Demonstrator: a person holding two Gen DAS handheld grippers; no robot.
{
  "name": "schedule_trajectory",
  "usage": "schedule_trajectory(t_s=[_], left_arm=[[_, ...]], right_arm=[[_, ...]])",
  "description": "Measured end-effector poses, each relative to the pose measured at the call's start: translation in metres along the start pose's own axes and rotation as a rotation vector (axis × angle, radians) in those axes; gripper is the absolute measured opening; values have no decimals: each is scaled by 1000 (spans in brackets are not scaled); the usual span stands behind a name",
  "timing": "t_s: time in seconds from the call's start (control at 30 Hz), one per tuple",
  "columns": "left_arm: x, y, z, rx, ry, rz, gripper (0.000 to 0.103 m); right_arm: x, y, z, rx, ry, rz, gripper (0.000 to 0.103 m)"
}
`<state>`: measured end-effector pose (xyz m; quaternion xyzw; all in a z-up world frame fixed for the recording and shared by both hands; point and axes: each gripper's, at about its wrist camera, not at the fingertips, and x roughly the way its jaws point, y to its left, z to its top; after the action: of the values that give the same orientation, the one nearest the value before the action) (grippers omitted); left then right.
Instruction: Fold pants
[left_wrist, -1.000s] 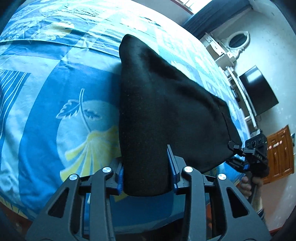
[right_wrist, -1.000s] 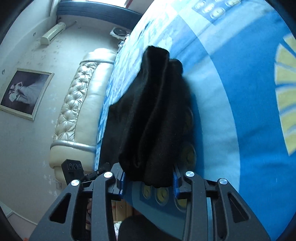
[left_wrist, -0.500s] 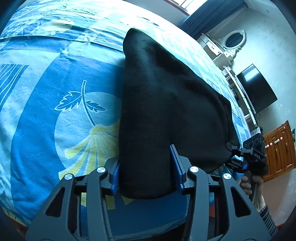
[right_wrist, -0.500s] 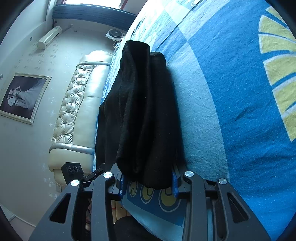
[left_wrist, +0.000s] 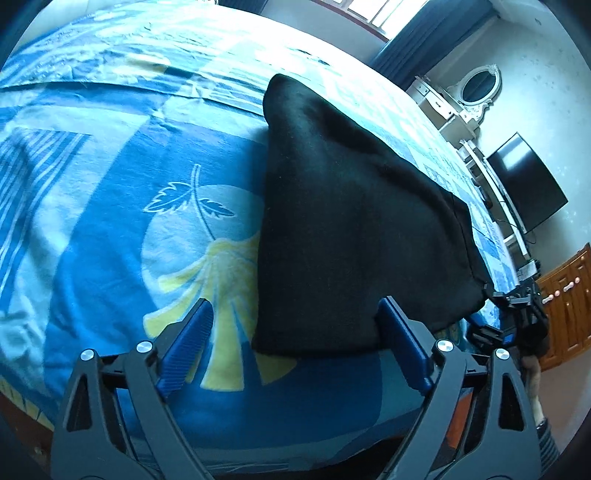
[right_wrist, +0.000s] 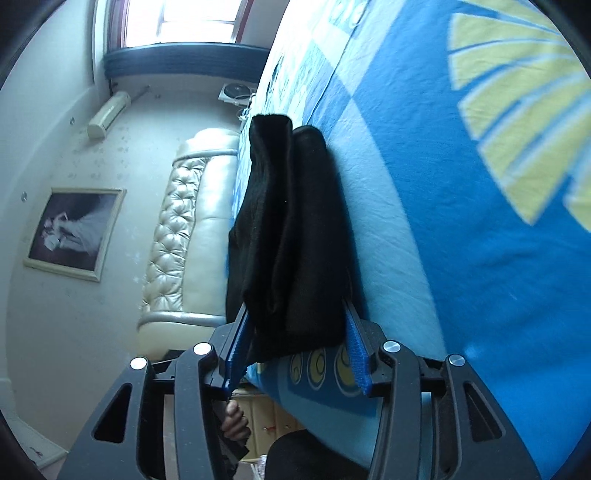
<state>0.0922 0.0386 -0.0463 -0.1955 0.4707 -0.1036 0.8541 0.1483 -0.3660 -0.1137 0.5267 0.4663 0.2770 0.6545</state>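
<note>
Left wrist view, left to right: blue leaf-print bedspread (left_wrist: 110, 229); left gripper (left_wrist: 295, 332), jaws just opened wide, pads clear of the black folded pants (left_wrist: 351, 229) lying mid-frame on the bed; dresser mirror (left_wrist: 480, 86), dark television (left_wrist: 526, 192), wooden cabinet (left_wrist: 565, 306) at right.

Right wrist view: framed picture (right_wrist: 74, 232), tufted headboard (right_wrist: 184, 229); right gripper (right_wrist: 295, 332), jaws just widening, part-open around the pants' edge.

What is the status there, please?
Left gripper open, jaws just widened, clear of the folded black fleece pants. Right gripper easing open, pants between. Nothing blocking.
</note>
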Motion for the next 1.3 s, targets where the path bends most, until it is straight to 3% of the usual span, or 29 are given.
schedule_trajectory(t_s=[0.13,0.3,0.4,0.47,0.67,0.93,1.13,1.3], left_arm=[[-15,-5,-8,21,-27,65,92],[-34,-19,-23,82,-57,176,93],[-47,-28,-31,120,-86,229,95],[-55,-33,-35,126,-104,247,97],[-80,-43,-46,84,-182,263,97],[-91,-62,-69,163,-199,329,98],[-104,-66,-78,163,-219,328,98],[-102,-71,-75,183,-218,322,98]], right_arm=[[-14,-2,-5,33,-24,-4,50],[-19,14,-13,-8,-33,-68,69],[-15,30,-24,-99,-12,-184,81],[-11,41,-32,-163,1,-289,83],[-6,64,-50,-259,-32,-476,85],[4,99,-72,-432,-138,-716,85],[8,107,-88,-543,-194,-813,85],[17,118,-108,-638,-227,-833,85]])
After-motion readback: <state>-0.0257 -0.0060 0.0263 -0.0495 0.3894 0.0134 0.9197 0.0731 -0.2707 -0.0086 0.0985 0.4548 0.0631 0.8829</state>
